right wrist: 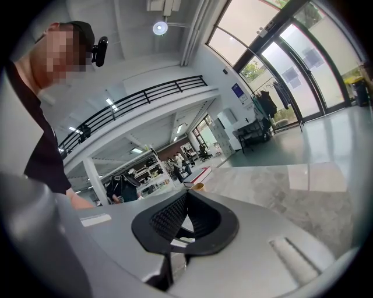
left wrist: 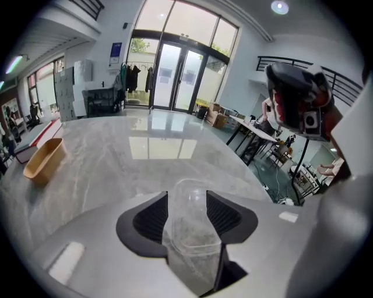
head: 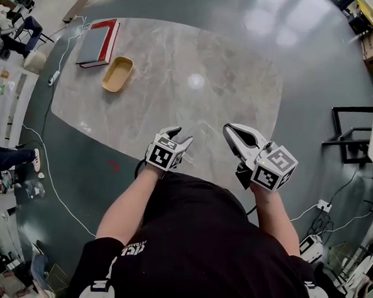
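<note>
In the head view, the left claw (head: 178, 137) and the right claw (head: 229, 133) hover side by side over the near edge of a rounded grey marble-patterned worktop (head: 189, 82), close to the person's black-shirted body. Far across the worktop lie a tan oblong shallow tray (head: 117, 74) and, just beyond it, a red-edged grey hardcover book (head: 97, 42). What the left claw carries cannot be made out from here. In the left gripper view, the left claw (left wrist: 187, 195) is clamped on a clear, thin-walled plastic cup (left wrist: 190, 236), which stands between the black ribbed pads (left wrist: 152, 218) with its rounded end pointing away from the camera. The tan tray (left wrist: 44, 161) sits well off to the left on the worktop. In the right gripper view, the right claw (right wrist: 185, 197) has its black pads drawn together at the tips with nothing held between them, and the tan tray (right wrist: 199, 187) shows small just past those tips.
</note>
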`<state>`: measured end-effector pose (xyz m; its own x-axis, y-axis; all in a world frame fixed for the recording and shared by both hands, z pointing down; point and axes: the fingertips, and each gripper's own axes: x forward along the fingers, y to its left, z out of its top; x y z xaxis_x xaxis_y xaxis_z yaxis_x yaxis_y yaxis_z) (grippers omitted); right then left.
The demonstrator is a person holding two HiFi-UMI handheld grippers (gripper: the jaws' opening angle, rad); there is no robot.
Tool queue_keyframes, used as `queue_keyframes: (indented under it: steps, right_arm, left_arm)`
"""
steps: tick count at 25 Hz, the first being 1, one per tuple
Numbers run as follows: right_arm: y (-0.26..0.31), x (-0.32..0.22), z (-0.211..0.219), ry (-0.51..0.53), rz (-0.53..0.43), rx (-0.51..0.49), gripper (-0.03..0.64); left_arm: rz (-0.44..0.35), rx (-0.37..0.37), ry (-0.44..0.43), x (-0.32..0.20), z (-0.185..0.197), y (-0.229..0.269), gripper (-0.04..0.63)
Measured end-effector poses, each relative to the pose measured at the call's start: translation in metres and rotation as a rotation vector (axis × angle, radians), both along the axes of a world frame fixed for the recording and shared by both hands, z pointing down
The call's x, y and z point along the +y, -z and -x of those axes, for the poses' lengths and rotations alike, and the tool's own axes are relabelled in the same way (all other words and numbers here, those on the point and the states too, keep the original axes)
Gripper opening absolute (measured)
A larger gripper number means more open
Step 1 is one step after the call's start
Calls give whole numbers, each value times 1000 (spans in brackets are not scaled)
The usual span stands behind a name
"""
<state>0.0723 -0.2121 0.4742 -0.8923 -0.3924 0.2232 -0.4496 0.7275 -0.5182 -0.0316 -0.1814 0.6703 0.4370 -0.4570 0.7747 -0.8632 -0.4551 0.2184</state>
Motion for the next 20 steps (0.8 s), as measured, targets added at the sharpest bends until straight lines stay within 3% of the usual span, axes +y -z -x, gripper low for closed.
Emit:
queue_keyframes:
  steps: [20]
  right_arm:
    - [-17, 10, -25, -94, 43, 26, 14]
  left_arm:
    - [169, -195, -163, 21, 1, -79, 247]
